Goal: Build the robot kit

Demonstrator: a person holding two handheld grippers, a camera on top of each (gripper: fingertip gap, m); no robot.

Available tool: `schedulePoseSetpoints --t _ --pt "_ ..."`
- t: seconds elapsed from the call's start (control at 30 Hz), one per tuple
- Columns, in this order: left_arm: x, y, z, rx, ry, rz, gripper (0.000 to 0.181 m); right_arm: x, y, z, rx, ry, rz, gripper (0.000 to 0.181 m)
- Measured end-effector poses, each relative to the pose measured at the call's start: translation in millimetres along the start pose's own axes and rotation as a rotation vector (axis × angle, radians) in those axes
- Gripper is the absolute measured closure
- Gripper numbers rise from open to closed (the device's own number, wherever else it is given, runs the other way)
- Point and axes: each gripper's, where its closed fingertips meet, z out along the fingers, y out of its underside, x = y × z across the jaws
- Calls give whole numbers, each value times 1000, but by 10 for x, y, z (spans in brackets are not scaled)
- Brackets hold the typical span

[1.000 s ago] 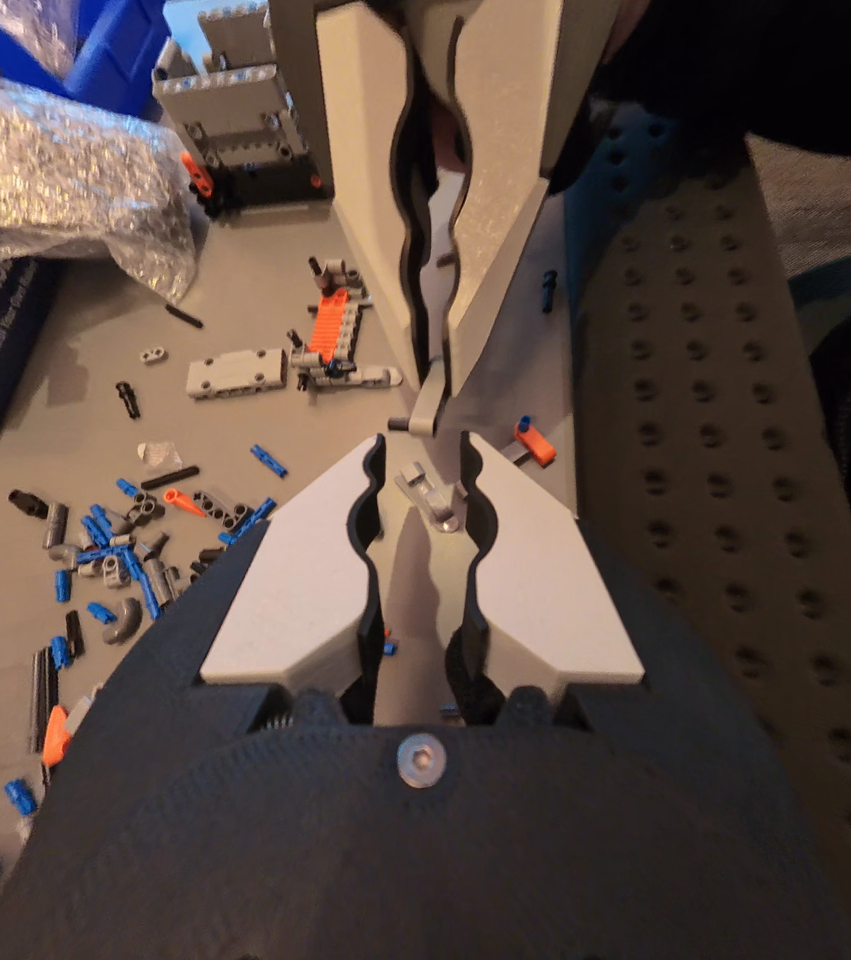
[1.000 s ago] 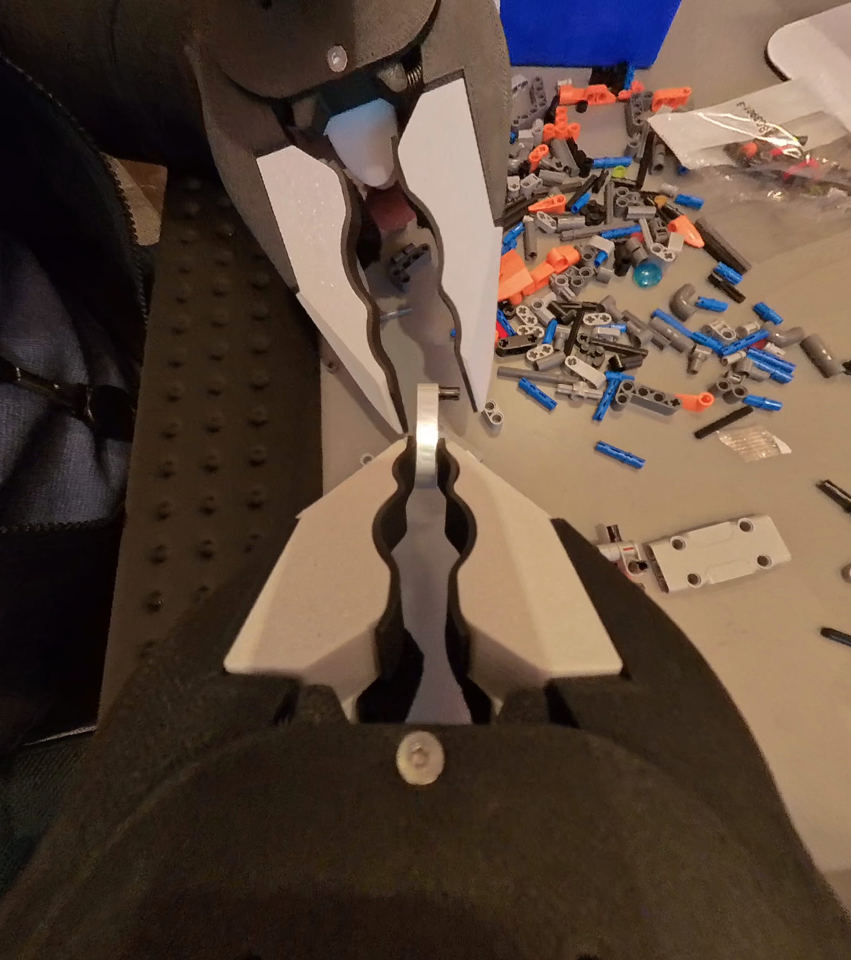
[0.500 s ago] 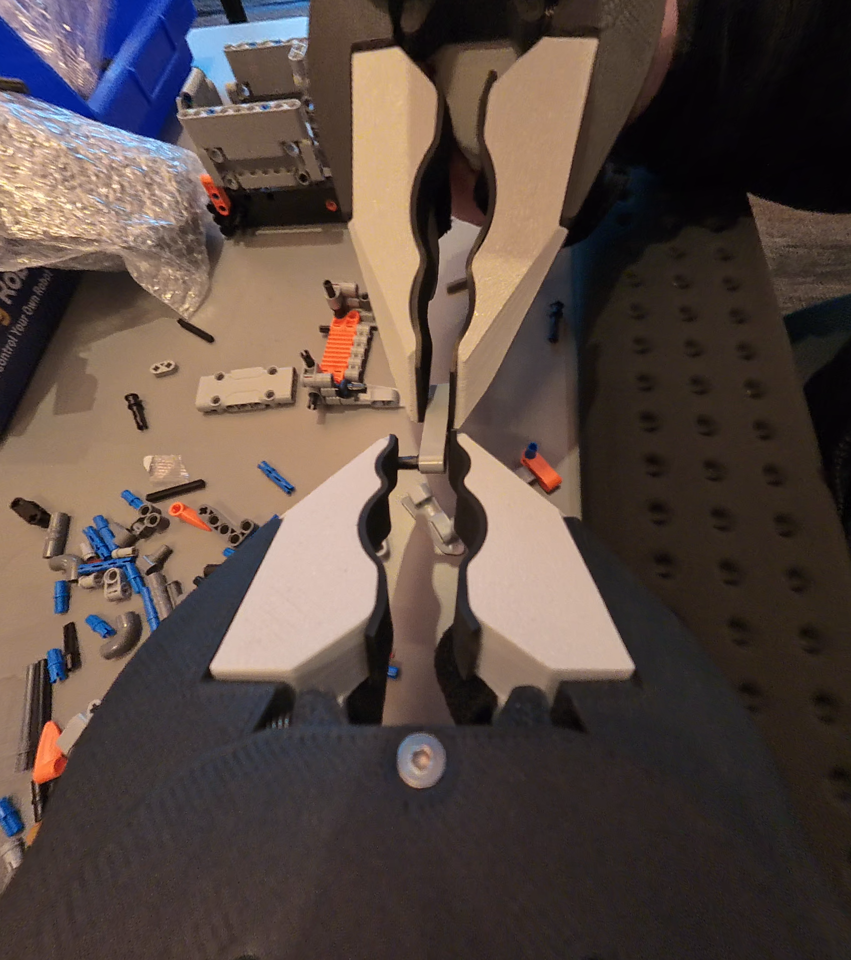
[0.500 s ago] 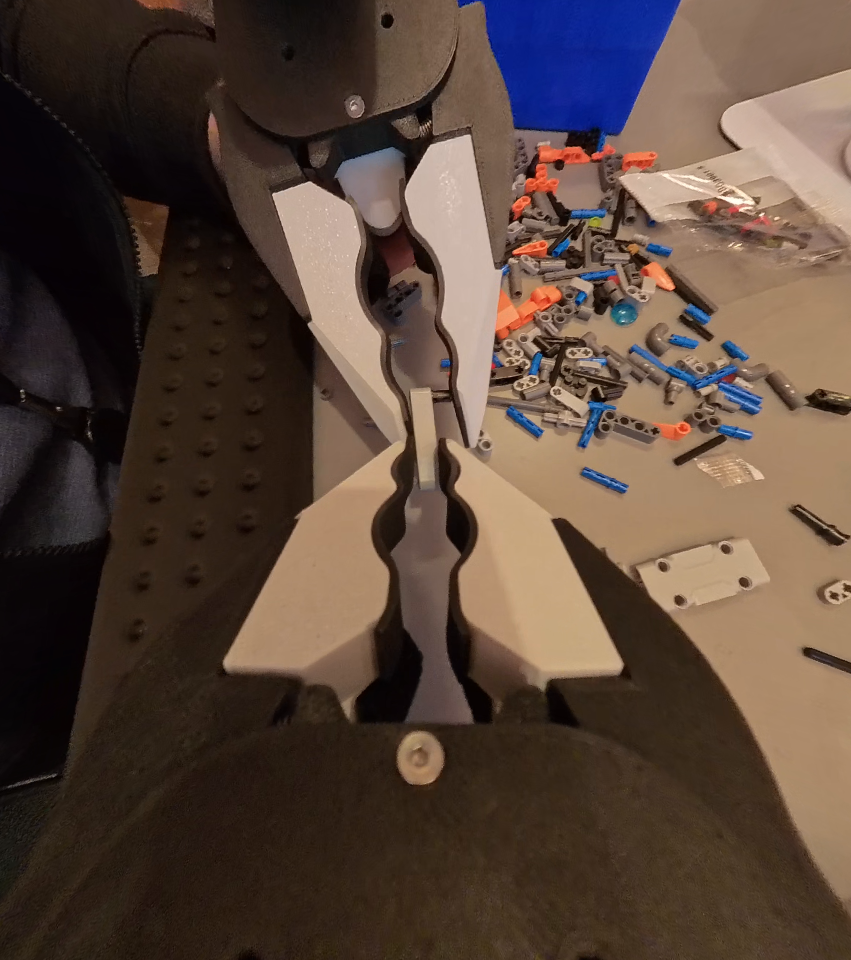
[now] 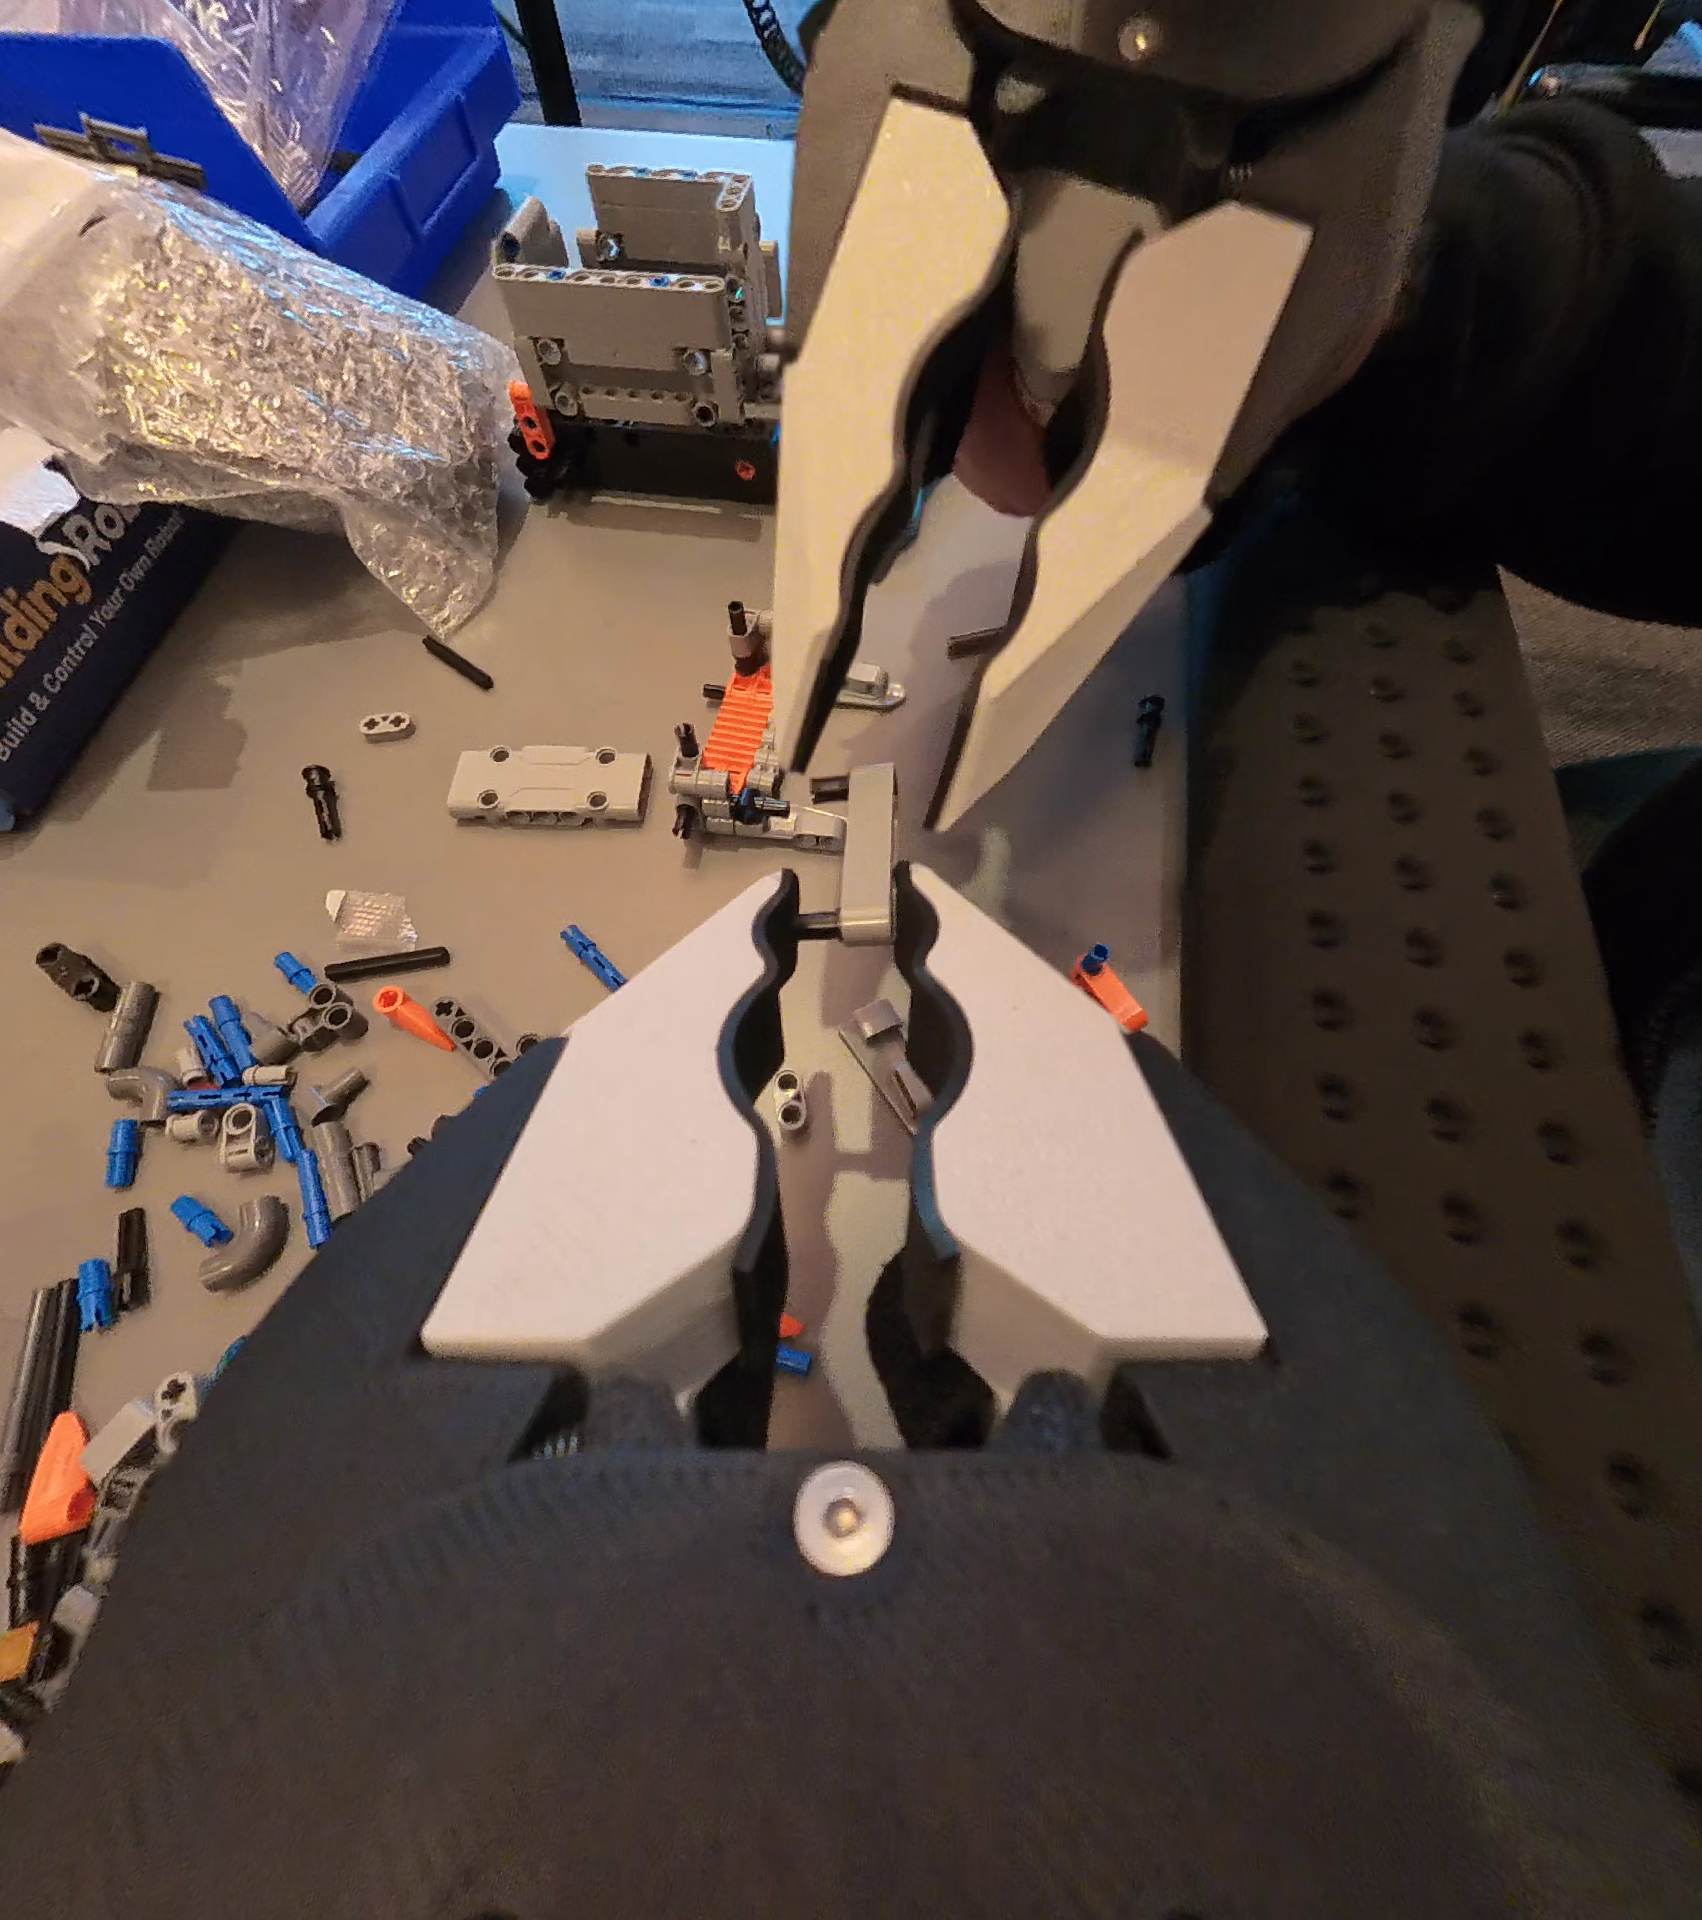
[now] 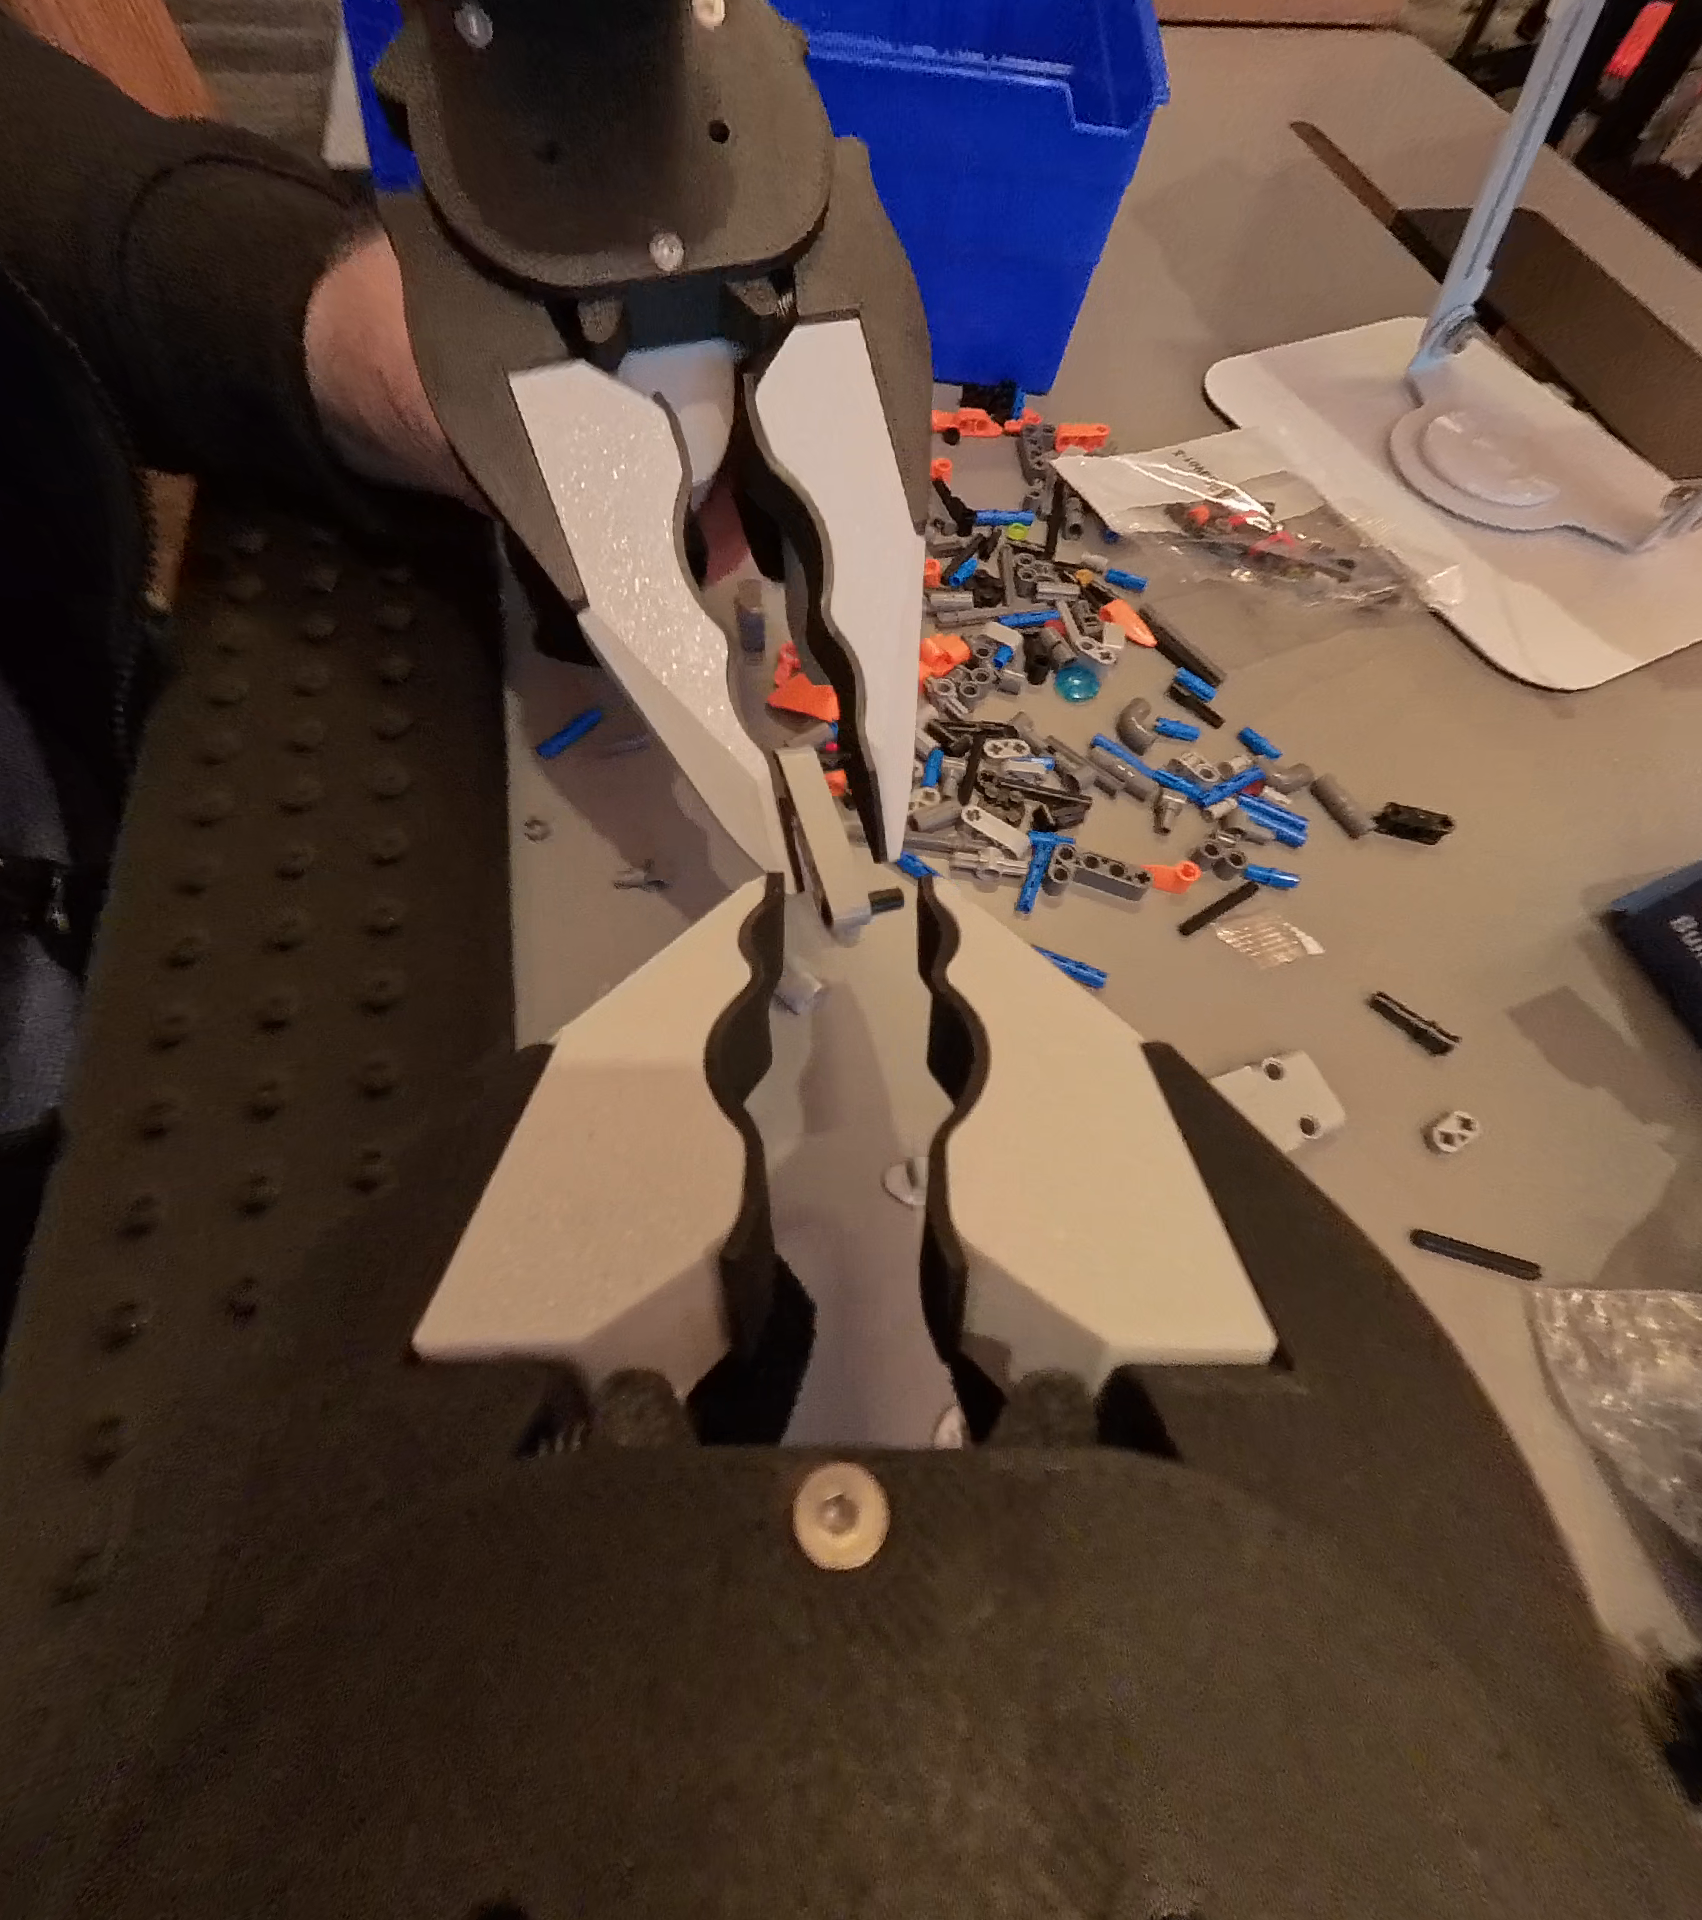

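Note:
My left gripper [image 5: 847,883] is shut on a short grey beam [image 5: 870,862] with a black pin [image 5: 816,920] through its lower end. The pin's tip bears on the left pad and the beam's back on the right pad. The beam stands upright above the grey table [image 5: 535,623]. My right gripper [image 6: 849,888] is open. The beam's end [image 6: 816,821] and its pin [image 6: 883,900] stand between its tips with a gap on the pin's side. In the left wrist view the right gripper [image 5: 873,795] hangs open just beyond the beam. In the right wrist view the left gripper [image 6: 829,860] pinches the beam from above.
Loose small parts [image 6: 1086,748] lie on the table, with more of them at the left [image 5: 223,1091]. A grey built assembly [image 5: 649,312], bubble wrap [image 5: 255,364], blue bins [image 6: 982,187], a dark box [image 5: 16,644], a white stand base [image 6: 1501,520] and a black studded mat [image 5: 1398,935] surround the grippers. My left and right fingertips are right by each other.
The left gripper closed on the beam's pin end while the right still held it. The right gripper has now opened, let go of the beam and drawn back a little.

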Motion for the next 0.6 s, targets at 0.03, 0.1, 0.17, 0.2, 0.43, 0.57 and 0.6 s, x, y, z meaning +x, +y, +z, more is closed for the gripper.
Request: schedulePoseSetpoints --t 0.03,0.1,0.17,0.2,0.43,0.57,0.6 --pt "-6 -5 -5 5 3 -10 166 8 27 16 -22 21 -26 159" --pt "-7 -3 -5 9 15 -28 166 19 82 63 -68 63 -82 161" --pt "-2 8 4 8 22 -39 166 45 122 91 -105 107 -130 167" --pt "-1 9 5 7 21 -40 166 50 140 98 -117 116 -147 169" --pt "-11 -25 -21 33 30 -63 166 55 115 96 -95 123 -155 171" --pt "-16 -54 -53 52 37 -55 166 28 72 86 -48 74 -91 162" --pt "-2 -78 -66 66 45 -48 166 29 78 90 -40 50 -49 157"
